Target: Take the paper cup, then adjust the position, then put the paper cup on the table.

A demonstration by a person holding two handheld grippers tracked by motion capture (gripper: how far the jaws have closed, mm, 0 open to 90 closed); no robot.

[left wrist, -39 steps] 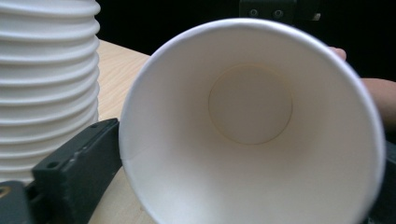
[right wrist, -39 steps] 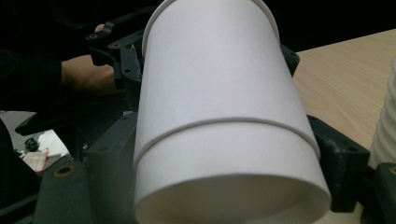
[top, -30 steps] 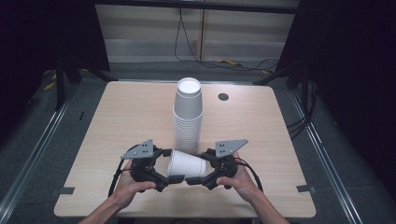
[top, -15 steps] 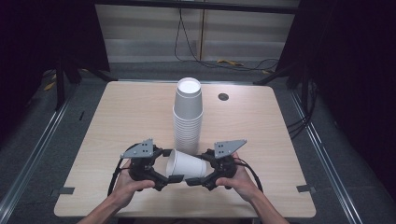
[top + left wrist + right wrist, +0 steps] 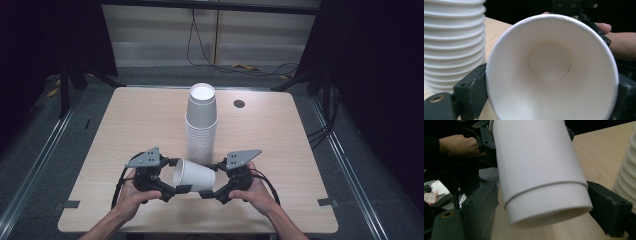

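The wooden table carries a tall stack of white paper cups at its middle, standing mouth down. Just in front of it, toward the person, two nested paper cups lie on their side in the air between both grippers, the inner one's base sticking out past the outer one's, as the right gripper view shows. The left gripper has just been closing its jaws on the wide rim end and now clasps the rim from both sides; the right gripper pinches the narrow base end. These cups look feather-light and thin-walled, so I judge they will crush or go oval under a firm squeeze, and their smooth, tapered sides invite slipping. The rolled rim and the base ring are likely the stiffest places to hold, with gentle pressure.
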